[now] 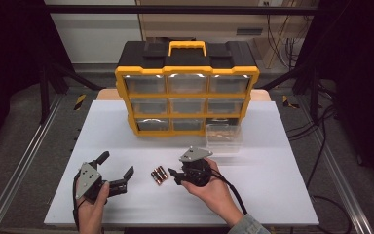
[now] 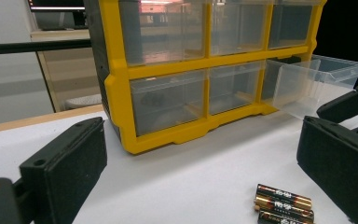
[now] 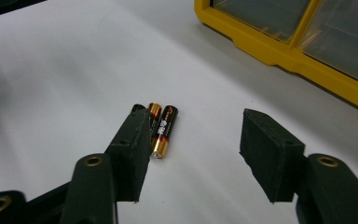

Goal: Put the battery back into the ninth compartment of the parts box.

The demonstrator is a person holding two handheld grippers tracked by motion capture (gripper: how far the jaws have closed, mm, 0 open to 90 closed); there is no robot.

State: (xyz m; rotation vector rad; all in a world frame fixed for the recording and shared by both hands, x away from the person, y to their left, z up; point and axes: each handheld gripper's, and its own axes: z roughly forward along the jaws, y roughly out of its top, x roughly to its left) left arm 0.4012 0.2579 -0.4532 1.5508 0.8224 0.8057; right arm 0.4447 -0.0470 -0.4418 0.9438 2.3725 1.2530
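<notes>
Batteries [image 1: 159, 175], glossy black-and-copper cylinders, lie between two open matte claws.

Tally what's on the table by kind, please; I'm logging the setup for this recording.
Batteries: 3, side by side on the white table
Yellow-and-black drawer organizer: 1
Clear drawer pulled out of it: 1
Hand-held tools: 2, the left tool and the right tool, both open
Total: 7
</notes>
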